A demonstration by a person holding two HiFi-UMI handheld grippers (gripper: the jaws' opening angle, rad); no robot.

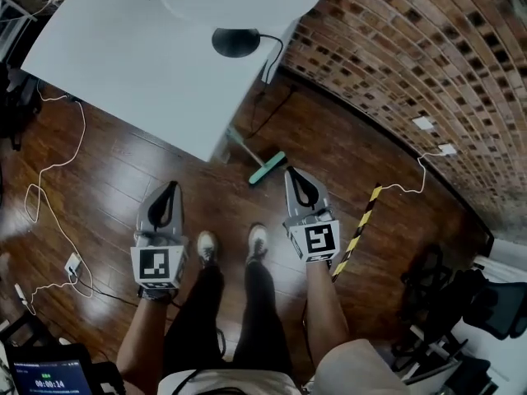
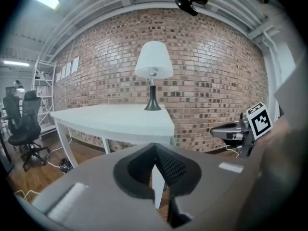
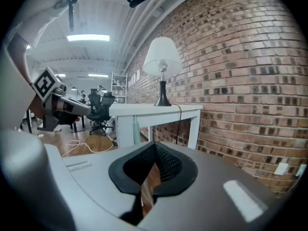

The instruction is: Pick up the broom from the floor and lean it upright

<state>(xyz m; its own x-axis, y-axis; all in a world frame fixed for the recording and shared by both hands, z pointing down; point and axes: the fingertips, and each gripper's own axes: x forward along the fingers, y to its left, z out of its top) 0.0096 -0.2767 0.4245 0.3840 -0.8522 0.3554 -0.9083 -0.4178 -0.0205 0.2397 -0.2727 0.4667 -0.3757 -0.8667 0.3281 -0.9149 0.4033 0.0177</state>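
Forearms (image 1: 148, 336) of the person are seen at the bottom of the head view, each hand carrying a gripper, with two light shoes (image 1: 206, 245) planted between them on the dark wooden floor (image 1: 123, 171). The left gripper (image 1: 167, 192) is held at lower centre-left. In the left gripper view its jaws are closed tip to tip and nothing is caught between them. The right gripper (image 1: 298, 179) is held at centre-right, likewise clenched and empty, its tips meeting in the right gripper view.

The broom (image 1: 268, 169) is found just above and left of the right gripper in the head view. Its teal head is set on the floor and its handle slants up toward the near corner of the white table (image 1: 123, 56). In the right gripper view the handle is seen standing nearly upright beside a table leg. Neither gripper is touching it.

A lamp (image 1: 235, 41) with a dark base is placed on the table near the brick wall (image 1: 412, 48) at the upper right. A white cable (image 1: 49, 179) is trailed over the floor at the left, and a yellow-and-black striped strip (image 1: 358, 225) is laid right of the right gripper.
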